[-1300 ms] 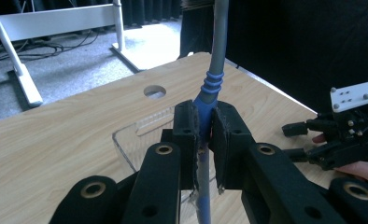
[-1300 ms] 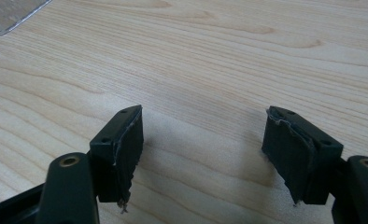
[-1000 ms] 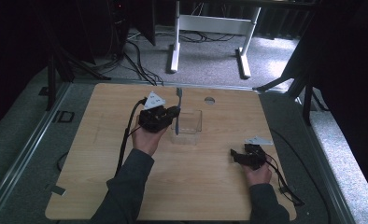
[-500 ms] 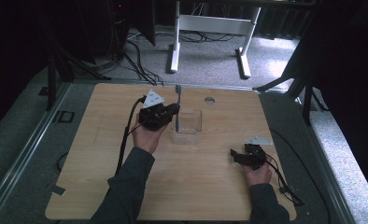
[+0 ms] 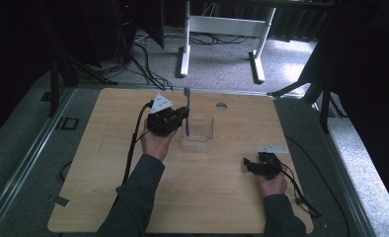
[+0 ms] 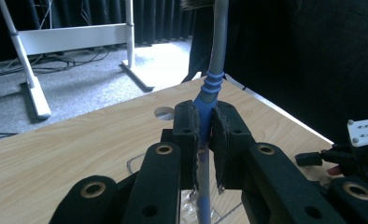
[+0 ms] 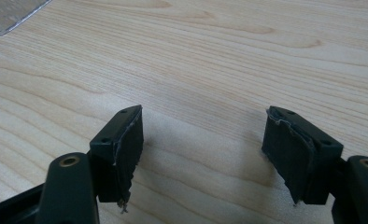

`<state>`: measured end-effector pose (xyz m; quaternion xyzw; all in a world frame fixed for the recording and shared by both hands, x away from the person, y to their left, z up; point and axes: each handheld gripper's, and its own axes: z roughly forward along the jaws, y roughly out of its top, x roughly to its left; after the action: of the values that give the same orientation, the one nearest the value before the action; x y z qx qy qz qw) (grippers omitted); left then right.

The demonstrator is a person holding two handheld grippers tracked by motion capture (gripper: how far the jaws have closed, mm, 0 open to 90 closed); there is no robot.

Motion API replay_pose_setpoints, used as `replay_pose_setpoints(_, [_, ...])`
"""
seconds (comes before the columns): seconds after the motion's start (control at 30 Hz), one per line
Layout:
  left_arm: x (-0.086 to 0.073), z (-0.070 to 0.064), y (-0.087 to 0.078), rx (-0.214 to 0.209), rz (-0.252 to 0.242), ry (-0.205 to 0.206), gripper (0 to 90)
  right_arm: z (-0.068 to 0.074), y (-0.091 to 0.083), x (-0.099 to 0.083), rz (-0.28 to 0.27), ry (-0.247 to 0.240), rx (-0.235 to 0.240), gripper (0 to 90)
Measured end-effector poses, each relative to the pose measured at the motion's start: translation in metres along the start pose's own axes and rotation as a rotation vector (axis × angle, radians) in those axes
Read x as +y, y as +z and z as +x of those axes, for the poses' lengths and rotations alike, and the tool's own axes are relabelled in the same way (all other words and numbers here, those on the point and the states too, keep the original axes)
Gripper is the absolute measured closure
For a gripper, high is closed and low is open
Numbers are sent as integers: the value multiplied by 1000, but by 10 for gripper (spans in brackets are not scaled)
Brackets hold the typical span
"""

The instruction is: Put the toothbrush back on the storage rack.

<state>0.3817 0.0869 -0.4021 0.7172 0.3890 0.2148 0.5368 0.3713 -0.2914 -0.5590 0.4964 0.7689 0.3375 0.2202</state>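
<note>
A grey and blue toothbrush (image 5: 187,109) stands upright, bristle end up, with my left gripper (image 5: 181,114) shut on its handle. In the left gripper view the blue grip of the toothbrush (image 6: 209,88) rises between the two pads of the left gripper (image 6: 204,140). Its lower end hangs over a clear plastic box (image 5: 198,132) on the wooden table (image 5: 103,158). My right gripper (image 5: 251,166) rests low at the table's right, open. The right gripper (image 7: 205,154) has bare wood between its pads.
A round hole (image 5: 221,105) is cut in the table near the far edge. A white desk frame (image 5: 222,29) and cables lie on the floor beyond. Black cables trail from both grippers. Dark curtains stand at the right.
The left gripper with the toothbrush has shifted slightly, staying by the clear box. The right gripper has stayed in place.
</note>
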Motion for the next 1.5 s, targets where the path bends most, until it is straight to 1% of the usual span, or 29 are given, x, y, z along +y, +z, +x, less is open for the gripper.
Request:
replay_pose_setpoints(0.03, [0, 0, 0, 6, -6, 2, 808, 0, 0, 0, 0, 0, 0, 285])
replay_pose_setpoints(0.2, [0, 1, 2, 8, -28, 6, 808, 0, 0, 0, 0, 0, 1, 285])
replay_pose_setpoints(0.37, [-2, 2, 6, 14, -27, 12, 808, 0, 0, 0, -1, -1, 3, 285])
replay_pose_setpoints(0.6, [-5, -1, 13, 15, -33, 37, 808, 0, 0, 0, -1, -1, 3, 285])
replay_pose_setpoints(0.7, [-6, 0, 16, 14, -27, 46, 807, 0, 0, 0, -1, -1, 3, 285])
replay_pose_setpoints(0.83, [-9, 1, 20, 20, -16, 68, 807, 0, 0, 0, -1, -1, 3, 286])
replay_pose_setpoints(0.93, [-10, 1, 22, 23, -18, 81, 807, 0, 0, 0, -1, -1, 3, 286])
replay_pose_setpoints(1.07, [-11, 0, 25, 16, -15, 94, 807, 0, 0, 0, -1, -1, 3, 286])
replay_pose_setpoints(1.17, [-13, 1, 28, 11, -4, 97, 807, 0, 0, 0, -1, -2, 3, 285])
replay_pose_setpoints(1.27, [-15, 0, 31, 5, 8, 110, 807, 0, 0, 0, 0, -1, 4, 285])
replay_pose_setpoints(1.5, [-20, -1, 39, -9, 31, 126, 806, 0, 0, 0, 0, -2, 4, 286])
